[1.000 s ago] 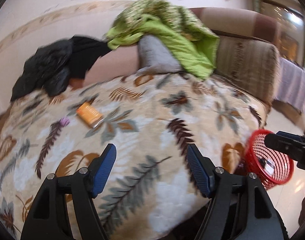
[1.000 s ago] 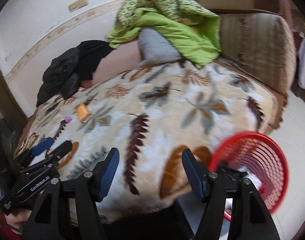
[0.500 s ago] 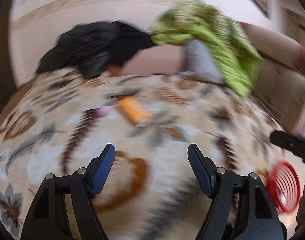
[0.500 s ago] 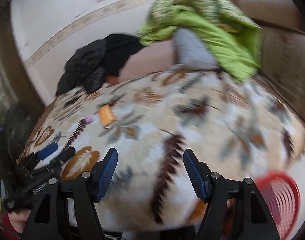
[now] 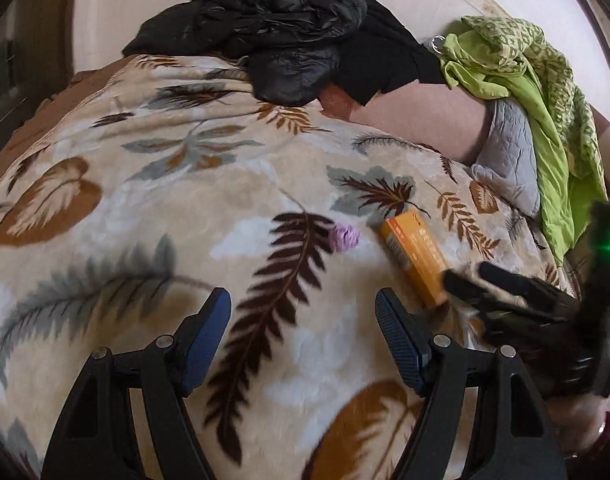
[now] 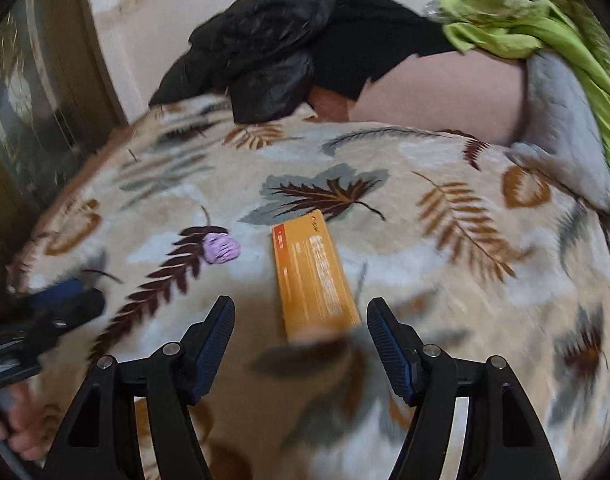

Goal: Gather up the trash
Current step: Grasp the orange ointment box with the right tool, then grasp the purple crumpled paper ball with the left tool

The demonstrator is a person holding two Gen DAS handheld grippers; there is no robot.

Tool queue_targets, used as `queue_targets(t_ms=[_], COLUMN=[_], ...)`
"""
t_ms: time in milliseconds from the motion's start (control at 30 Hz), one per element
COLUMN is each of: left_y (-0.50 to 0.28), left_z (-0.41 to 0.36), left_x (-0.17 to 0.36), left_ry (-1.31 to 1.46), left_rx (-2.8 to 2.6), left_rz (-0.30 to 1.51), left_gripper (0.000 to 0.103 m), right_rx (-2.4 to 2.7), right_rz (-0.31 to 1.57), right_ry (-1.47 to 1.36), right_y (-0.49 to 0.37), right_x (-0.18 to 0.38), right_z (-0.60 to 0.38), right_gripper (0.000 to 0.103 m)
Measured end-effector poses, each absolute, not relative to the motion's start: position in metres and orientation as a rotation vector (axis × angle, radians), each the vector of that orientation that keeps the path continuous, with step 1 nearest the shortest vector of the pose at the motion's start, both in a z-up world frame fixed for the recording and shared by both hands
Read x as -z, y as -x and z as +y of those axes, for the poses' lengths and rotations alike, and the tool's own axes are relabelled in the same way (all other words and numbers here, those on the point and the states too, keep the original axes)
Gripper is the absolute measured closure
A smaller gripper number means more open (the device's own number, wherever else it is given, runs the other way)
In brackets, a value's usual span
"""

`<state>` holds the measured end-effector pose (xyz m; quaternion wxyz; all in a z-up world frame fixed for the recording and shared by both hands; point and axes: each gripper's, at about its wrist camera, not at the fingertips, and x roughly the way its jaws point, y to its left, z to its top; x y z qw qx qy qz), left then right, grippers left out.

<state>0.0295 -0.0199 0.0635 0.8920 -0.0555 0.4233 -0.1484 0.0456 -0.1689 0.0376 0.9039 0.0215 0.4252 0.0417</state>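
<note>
The orange carton [image 6: 313,272] lay lengthwise just ahead of the right gripper [image 6: 301,344], centred between its wide-open, empty jaws; the left gripper [image 5: 303,336], equally open and empty, stood farther off.

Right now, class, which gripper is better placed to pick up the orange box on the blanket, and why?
The right gripper. Its open jaws sit on either side of the orange box. The left gripper is open over bare blanket, with the box off to its right.
</note>
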Motion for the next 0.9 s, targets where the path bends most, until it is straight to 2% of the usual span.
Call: queue_targets(t_ms=[67,167,267,367,500,533,700,900], left_y=[-0.041,-0.057,-0.074,-0.091,-0.107,-0.106,-0.08,-0.023], left_z=[-0.029,-0.048,-0.065,-0.08,-0.093,-0.096,-0.093,-0.088], left_x=[-0.061,-0.054,-0.043,-0.03,-0.009,-0.006,-0.013,-0.047], left_ry=[0.09,0.046,0.01,-0.03,-0.044,-0.066,-0.078,-0.09], left_rx=[0.319,0.34,0.357,0.343,0.348,0.339,0.368,0.396], left_rz=[0.88,0.888,0.9,0.913,0.965,0.955,0.91,0.846], left_gripper=[0.029,0.029,0.034,0.047,0.074,0.077,0.079,0.079], right_rx=[-0.076,-0.047,-0.046,-0.035,-0.039,-0.04,-0.038,-0.018], right_rz=[0.904,0.925,0.894,0.866,0.832,0.824,0.767,0.728], right_ry=[-0.006,0.01,-0.078,-0.149,-0.208,-0.219,-0.259,-0.258], right_y=[-0.06,-0.068,-0.058,-0.032,0.003,0.011,0.059,0.121], right_x=[-0.026,-0.014,-0.019,-0.029,-0.042,-0.045,-0.061,-0.068], right_z=[-0.166,-0.172,-0.188,-0.202,-0.211,-0.212,-0.21,-0.203], right_gripper=[0.03,0.049,0.05,0.05,0.05,0.05,0.05,0.05])
